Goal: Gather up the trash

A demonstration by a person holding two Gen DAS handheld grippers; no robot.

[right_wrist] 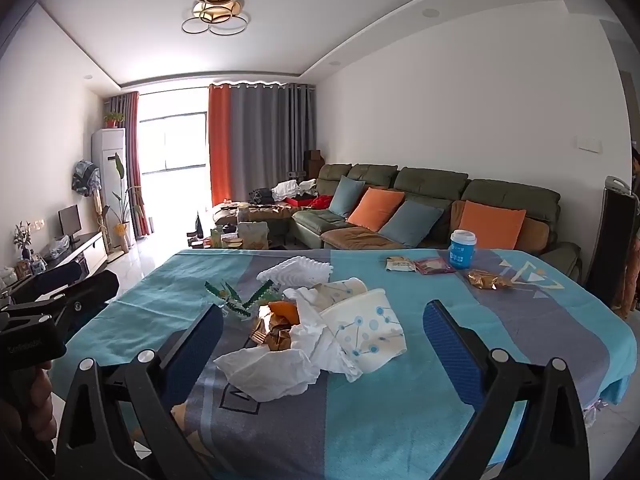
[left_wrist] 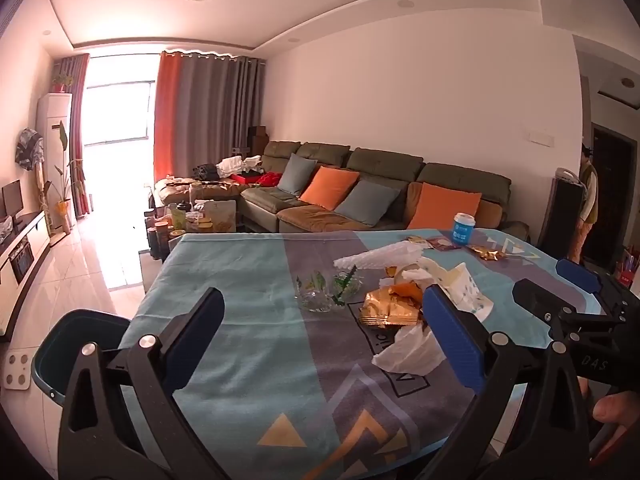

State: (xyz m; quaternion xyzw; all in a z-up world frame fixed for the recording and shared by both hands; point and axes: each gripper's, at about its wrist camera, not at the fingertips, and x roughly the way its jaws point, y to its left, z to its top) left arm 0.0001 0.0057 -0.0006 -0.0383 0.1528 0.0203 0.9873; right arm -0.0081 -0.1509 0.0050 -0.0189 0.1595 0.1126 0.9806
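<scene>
crumpled white tissue [right_wrist: 276, 368], gold wrappers [right_wrist: 276, 330] and paper cup [right_wrist: 366, 330] lie heaped.

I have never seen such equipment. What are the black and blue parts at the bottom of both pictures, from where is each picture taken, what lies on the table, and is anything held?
They are hand-held grippers, one in each of a person's hands, each carrying a camera that looks along its two fingers. One picture is from the left gripper, the other from the right gripper. Both stand open and hold nothing. On the tablecloth lie crumpled tissue, a paper cup on its side, gold wrappers and a blue cup. A bin stands beside the table.
</scene>
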